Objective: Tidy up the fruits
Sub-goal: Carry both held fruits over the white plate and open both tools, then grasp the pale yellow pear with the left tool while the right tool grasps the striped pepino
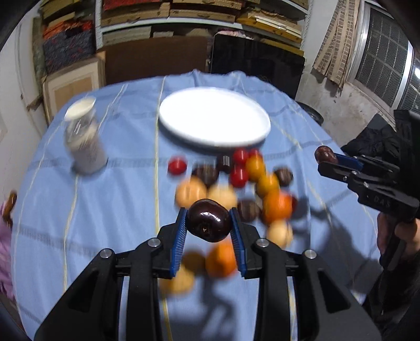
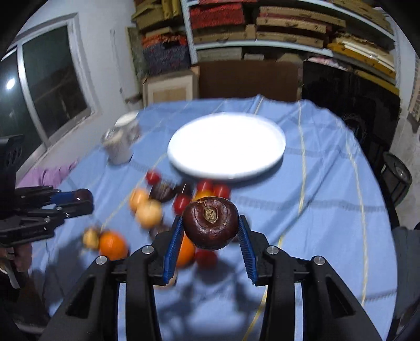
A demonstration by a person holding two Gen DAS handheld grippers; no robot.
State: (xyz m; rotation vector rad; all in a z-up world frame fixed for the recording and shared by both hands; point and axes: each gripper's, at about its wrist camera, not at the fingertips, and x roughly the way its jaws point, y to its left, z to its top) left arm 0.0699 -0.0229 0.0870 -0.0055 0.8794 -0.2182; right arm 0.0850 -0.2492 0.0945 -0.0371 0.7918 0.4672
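My left gripper [image 1: 209, 225] is shut on a dark purple fruit [image 1: 209, 223] and holds it above the fruit pile. My right gripper [image 2: 210, 228] is shut on another dark brown-purple fruit [image 2: 210, 223] with its stem scar facing me, also held in the air. The right gripper also shows at the right of the left wrist view [image 1: 328, 160], the left one at the left of the right wrist view [image 2: 78, 200]. A blurred pile of red, orange, yellow and dark fruits [image 1: 252, 183] lies on the blue cloth. A white plate [image 1: 214, 116] sits empty behind the pile.
A round table with a blue striped cloth [image 1: 118, 183] holds a white-lidded jar [image 1: 84, 141] at the left. Shelves with stacked boards and boxes stand behind [image 1: 170, 15]. A pink cloth [image 2: 50, 174] lies at the table's left edge. A window is at the side [image 2: 52, 84].
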